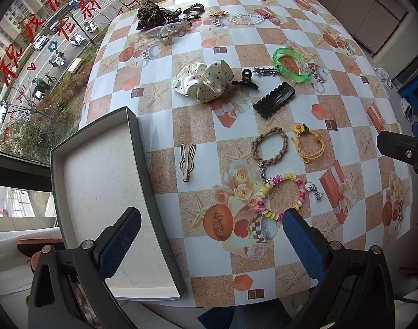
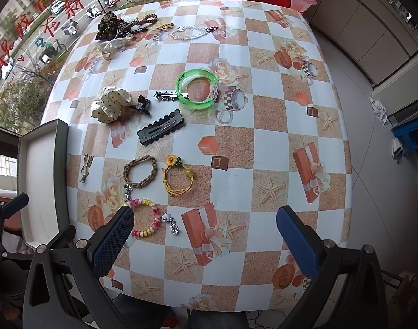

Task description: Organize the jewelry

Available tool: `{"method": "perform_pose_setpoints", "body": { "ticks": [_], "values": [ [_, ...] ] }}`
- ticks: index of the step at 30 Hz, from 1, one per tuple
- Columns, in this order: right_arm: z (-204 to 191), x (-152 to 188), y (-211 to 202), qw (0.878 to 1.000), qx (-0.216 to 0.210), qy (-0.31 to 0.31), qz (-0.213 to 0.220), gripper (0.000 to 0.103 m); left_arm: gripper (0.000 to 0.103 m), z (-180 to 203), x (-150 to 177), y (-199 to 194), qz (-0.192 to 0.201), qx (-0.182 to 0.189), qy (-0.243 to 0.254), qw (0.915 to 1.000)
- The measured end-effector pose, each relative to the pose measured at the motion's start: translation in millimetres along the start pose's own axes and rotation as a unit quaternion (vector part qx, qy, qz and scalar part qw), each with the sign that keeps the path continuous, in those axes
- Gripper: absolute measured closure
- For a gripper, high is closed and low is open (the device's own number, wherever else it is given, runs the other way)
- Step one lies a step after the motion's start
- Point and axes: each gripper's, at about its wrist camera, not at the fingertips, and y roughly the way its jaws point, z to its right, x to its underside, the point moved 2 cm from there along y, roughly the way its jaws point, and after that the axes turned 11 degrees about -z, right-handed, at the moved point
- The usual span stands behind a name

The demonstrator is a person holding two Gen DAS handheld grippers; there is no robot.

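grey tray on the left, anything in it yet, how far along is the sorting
Nothing looks done: the shallow grey tray with the white lining holds nothing. Nothing is in hand; the left gripper and right gripper are open. All is left, including the pastel beaded bracelet and green plastic bangle.

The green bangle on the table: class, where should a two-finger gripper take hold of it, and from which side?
Grip the green bangle across its near rim band, coming down from above with one finger inside the ring and one outside. It lies flat on the table, so its sides offer little; avoid the left edge, where a spiked metal clip meets it.
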Motion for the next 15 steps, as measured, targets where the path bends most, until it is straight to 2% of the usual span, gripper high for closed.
{"method": "perform_pose_setpoints", "body": {
  "ticks": [15],
  "values": [
    [-1.1, -3.8, -0.6, 1.0, 0.001, 0.0, -0.003, 0.0, 0.0, -0.2, 1.0, 1.5, -0.001, -0.001, 0.0, 1.0]
  ]
}}
